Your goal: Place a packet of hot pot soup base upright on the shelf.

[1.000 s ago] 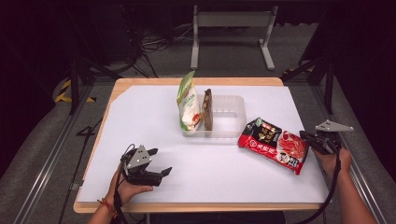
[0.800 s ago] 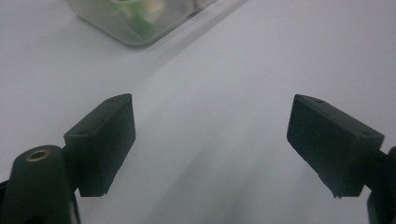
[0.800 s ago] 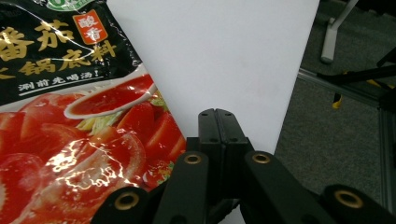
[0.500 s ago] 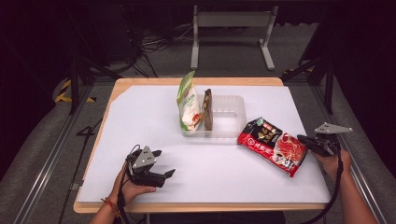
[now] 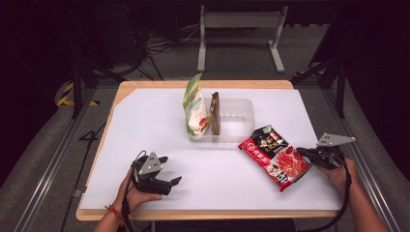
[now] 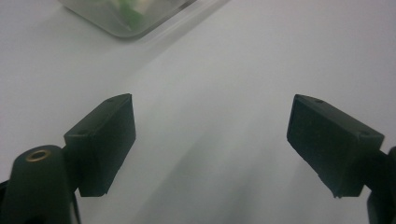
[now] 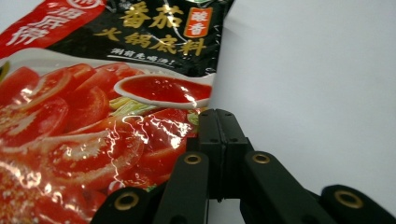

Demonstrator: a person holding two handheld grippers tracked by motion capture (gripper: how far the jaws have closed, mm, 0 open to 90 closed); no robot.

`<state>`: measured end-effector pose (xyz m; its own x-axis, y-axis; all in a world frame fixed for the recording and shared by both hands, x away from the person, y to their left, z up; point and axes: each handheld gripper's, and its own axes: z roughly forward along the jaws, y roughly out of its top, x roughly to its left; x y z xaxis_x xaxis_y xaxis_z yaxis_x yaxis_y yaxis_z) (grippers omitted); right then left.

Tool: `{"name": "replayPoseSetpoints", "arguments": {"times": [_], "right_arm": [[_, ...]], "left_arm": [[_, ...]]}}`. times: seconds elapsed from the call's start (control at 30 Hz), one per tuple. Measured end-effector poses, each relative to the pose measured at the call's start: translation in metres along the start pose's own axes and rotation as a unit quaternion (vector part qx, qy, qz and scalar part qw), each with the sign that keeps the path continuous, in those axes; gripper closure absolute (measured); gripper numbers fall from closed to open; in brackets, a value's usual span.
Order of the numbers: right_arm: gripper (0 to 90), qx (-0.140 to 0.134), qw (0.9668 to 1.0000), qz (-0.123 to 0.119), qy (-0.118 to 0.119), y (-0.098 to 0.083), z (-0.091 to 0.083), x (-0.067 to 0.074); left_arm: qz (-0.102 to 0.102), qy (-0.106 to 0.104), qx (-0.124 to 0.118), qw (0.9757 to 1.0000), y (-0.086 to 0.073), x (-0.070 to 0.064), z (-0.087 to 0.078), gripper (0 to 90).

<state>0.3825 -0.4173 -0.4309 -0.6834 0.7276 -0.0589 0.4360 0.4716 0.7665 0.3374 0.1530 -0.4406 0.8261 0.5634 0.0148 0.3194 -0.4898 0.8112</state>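
A red and black hot-pot sauce packet (image 5: 273, 157) with tomato pictures lies flat on the white table, right of centre. My right gripper (image 5: 300, 151) is shut, and its tips rest against the packet's right edge. In the right gripper view the closed jaws (image 7: 218, 114) meet at the edge of the packet (image 7: 93, 116), with nothing visibly clamped between them. My left gripper (image 5: 171, 169) sits low near the front left of the table, open and empty. In the left gripper view its two black jaws (image 6: 211, 100) stand wide apart over bare table.
A clear plastic tray (image 5: 237, 121) stands mid-table. A green and white bag (image 5: 196, 108) and a thin brown packet (image 5: 215, 113) stand upright at its left end. The tray's corner (image 6: 126, 18) shows at the top of the left gripper view. The white sheet (image 5: 145, 125) covers a wooden tabletop.
My right gripper has moved left and slightly toward me, and the sauce packet has slid a little left with it. The left gripper has stayed where it was.
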Motion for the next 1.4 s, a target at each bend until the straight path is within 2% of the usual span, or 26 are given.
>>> {"name": "replayPoseSetpoints", "arguments": {"times": [0.23,0.27,0.4,0.47,0.5,0.53,0.57,0.6,0.7,0.77,0.83,0.87,0.93,0.97,1.07,1.13,1.2,1.23,1.4], "right_arm": [[90.0,-0.001,0.9987,-0.033,0.04,0.005,0.0,0.027],[90.0,-0.001,0.9987,-0.033,0.04,0.005,0.0,0.027],[90.0,-0.012,0.9964,-0.059,0.059,0.012,0.0,0.047],[90.0,-0.014,0.9959,-0.062,0.064,0.014,0.0,0.051],[90.0,-0.018,0.9939,-0.064,0.088,0.016,0.001,0.054],[90.0,-0.004,0.9906,-0.095,0.098,0.021,0.006,0.07],[90.0,0.001,0.9893,-0.111,0.094,0.024,0.008,0.077],[90.0,-0.004,0.9886,-0.113,0.099,0.026,0.008,0.08],[90.0,-0.006,0.9898,-0.111,0.089,0.03,0.009,0.083],[90.0,-0.007,0.9928,-0.099,0.068,0.03,0.01,0.077],[90.0,-0.01,0.9964,-0.07,0.046,0.026,0.009,0.067],[90.0,-0.01,0.9981,-0.053,0.028,0.024,0.009,0.06],[90.0,-0.013,0.9997,-0.02,0.003,0.022,0.009,0.048],[90.0,-0.01,0.9999,-0.007,0.001,0.021,0.01,0.044],[90.0,0.011,0.9999,0.007,-0.007,0.019,0.017,0.039],[90.0,0.032,0.9995,0.002,-0.002,0.018,0.025,0.04],[90.0,0.033,0.9993,-0.011,0.01,0.019,0.028,0.045],[90.0,0.038,0.999,-0.022,0.005,0.02,0.029,0.048],[90.0,0.037,0.9988,-0.024,0.023,0.02,0.029,0.051]], "left_arm": [[0.001,-0.002,-0.002,1.0,0.001,-0.001,0.0,16.2],[0.0,-0.003,-0.004,1.0,0.0,-0.001,-0.001,16.2],[-0.01,-0.007,-0.008,0.9999,0.0,0.0,-0.001,16.0],[-0.01,-0.008,-0.008,0.9999,0.0,0.0,-0.001,15.9],[-0.009,-0.008,-0.007,0.9999,0.0,0.0,-0.001,15.9],[-0.009,-0.007,-0.007,0.9999,-0.001,0.0,-0.001,15.7],[-0.008,-0.006,-0.006,0.9999,-0.001,0.0,-0.001,15.7],[-0.006,-0.005,-0.005,1.0,-0.001,0.0,-0.001,15.6],[-0.006,-0.004,-0.004,1.0,-0.001,0.0,-0.002,15.7],[-0.006,-0.003,-0.004,1.0,-0.002,0.001,-0.002,15.7],[-0.007,-0.002,-0.004,1.0,-0.002,0.001,-0.002,15.7],[-0.007,-0.002,-0.003,1.0,-0.002,0.002,-0.002,15.7],[-0.009,-0.004,-0.003,0.9999,-0.001,0.002,-0.001,15.7],[-0.008,-0.004,-0.002,1.0,-0.001,0.002,0.0,15.7],[-0.005,-0.005,0.004,1.0,-0.001,0.001,0.002,15.7],[-0.004,-0.006,0.004,1.0,-0.001,0.0,0.002,15.7],[-0.004,-0.007,0.003,1.0,-0.001,0.0,0.001,15.7],[-0.004,-0.007,0.003,1.0,-0.001,0.0,0.001,15.7],[-0.005,-0.008,0.003,1.0,-0.002,0.001,0.001,15.7]]}}
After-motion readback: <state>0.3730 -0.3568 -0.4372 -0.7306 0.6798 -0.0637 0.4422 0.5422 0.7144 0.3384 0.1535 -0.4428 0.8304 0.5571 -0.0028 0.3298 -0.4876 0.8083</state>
